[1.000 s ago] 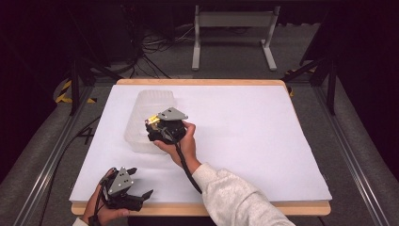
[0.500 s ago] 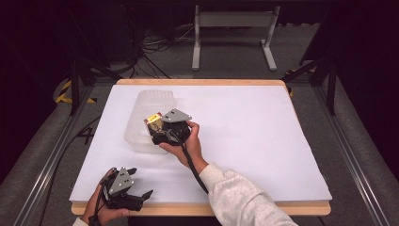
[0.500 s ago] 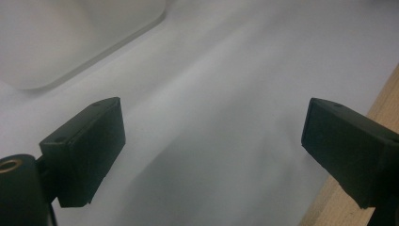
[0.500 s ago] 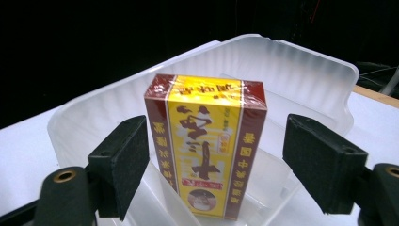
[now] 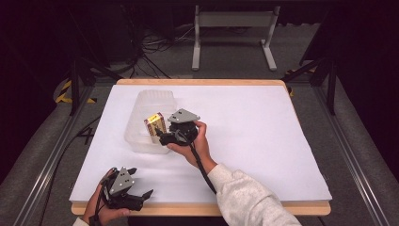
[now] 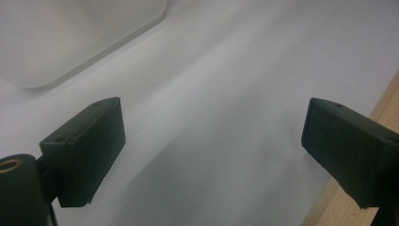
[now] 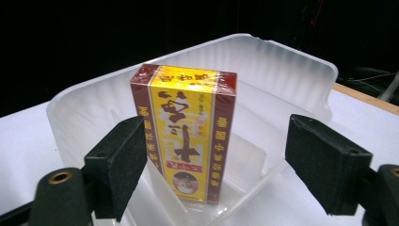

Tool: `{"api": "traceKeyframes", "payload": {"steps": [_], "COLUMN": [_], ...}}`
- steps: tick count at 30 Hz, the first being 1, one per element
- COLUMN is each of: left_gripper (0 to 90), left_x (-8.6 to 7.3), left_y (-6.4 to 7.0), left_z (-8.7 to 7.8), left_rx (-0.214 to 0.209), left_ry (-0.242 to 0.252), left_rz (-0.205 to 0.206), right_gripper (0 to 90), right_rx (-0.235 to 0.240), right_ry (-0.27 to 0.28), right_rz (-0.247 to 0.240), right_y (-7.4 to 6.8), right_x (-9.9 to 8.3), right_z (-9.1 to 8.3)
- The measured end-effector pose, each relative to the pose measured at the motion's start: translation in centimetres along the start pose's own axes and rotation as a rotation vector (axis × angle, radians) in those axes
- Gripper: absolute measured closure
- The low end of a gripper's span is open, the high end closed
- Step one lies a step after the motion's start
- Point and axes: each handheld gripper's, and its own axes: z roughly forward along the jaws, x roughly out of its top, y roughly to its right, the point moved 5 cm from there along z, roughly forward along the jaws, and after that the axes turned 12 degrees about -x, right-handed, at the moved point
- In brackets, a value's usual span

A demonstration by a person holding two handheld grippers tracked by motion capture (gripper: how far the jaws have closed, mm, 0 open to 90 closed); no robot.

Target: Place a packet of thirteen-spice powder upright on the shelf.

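Observation:
A yellow and dark red box [image 5: 155, 126] stands upright inside a clear plastic bin [image 5: 147, 101] on the white table sheet. In the right gripper view the box [image 7: 188, 136] rests in the bin's [image 7: 282, 52] near end. My right gripper [image 7: 223, 160] is open around it: the left pad sits close beside the box and the right pad stands well apart. In the high view that right gripper [image 5: 163, 137] is just right of the bin, pointing left. My left gripper [image 5: 142, 182] lies near the table's front left edge, open [image 6: 211, 146] with nothing between its pads.
The white sheet [image 5: 244, 122] covers a wooden table whose edge [image 6: 386, 94] runs just right of the left gripper. A corner of the bin [image 6: 70, 37] lies ahead of the left gripper. A metal stand [image 5: 233, 19] and cables sit on the floor beyond the table.
The right hand and its gripper have shifted slightly to the right and nearer the person, while the box stays at the bin's near end. The left gripper has not moved.

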Motion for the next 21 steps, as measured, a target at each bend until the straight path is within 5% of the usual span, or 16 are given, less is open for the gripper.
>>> {"api": "traceKeyframes", "payload": {"steps": [21], "left_gripper": [7.4], "left_x": [0.0], "left_y": [-0.1], "left_z": [0.1], "left_rx": [0.005], "left_ry": [-0.005], "left_rz": [-0.003], "right_gripper": [21.5], "right_rx": [-0.032], "right_ry": [0.008], "right_rz": [-0.146], "right_y": [1.6], "right_x": [-0.1], "right_z": [-2.6]}}
